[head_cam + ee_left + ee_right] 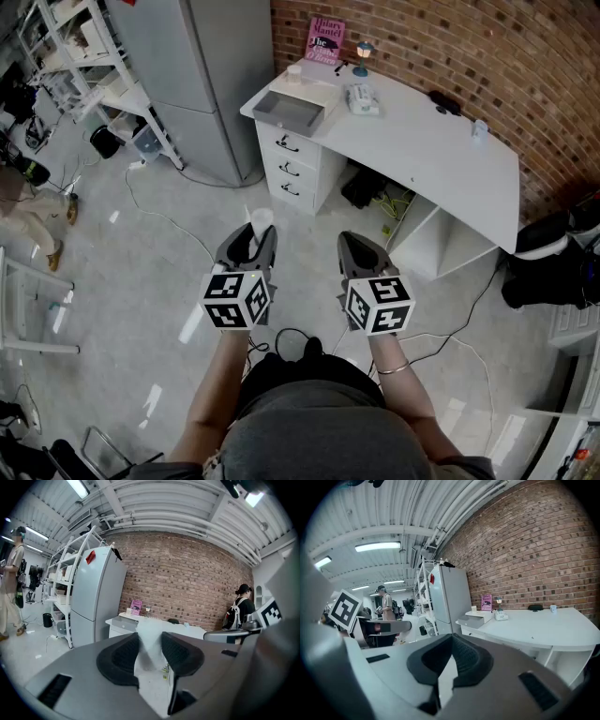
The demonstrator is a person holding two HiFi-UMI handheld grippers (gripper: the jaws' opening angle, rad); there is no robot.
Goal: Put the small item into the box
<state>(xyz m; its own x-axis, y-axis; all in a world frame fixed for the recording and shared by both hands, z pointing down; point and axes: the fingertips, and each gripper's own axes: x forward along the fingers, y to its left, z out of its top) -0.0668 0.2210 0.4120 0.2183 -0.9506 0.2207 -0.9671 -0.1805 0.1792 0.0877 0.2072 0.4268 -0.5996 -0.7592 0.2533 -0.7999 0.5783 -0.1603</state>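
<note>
While the left gripper (260,236) holds a small translucent white cup-like item (262,219) clamped between its black pads, the right gripper (361,246) hangs beside it, jaws closed together on nothing. I judge this to be the carrying step. The shallow grey open box (289,112) sits well apart, at the left end of the curved white desk (422,155), so the next move calls for walking up and reaching over it. Around them are a glossy grey floor (141,281), a red brick wall (422,37) and a tall grey refrigerator (202,75).
</note>
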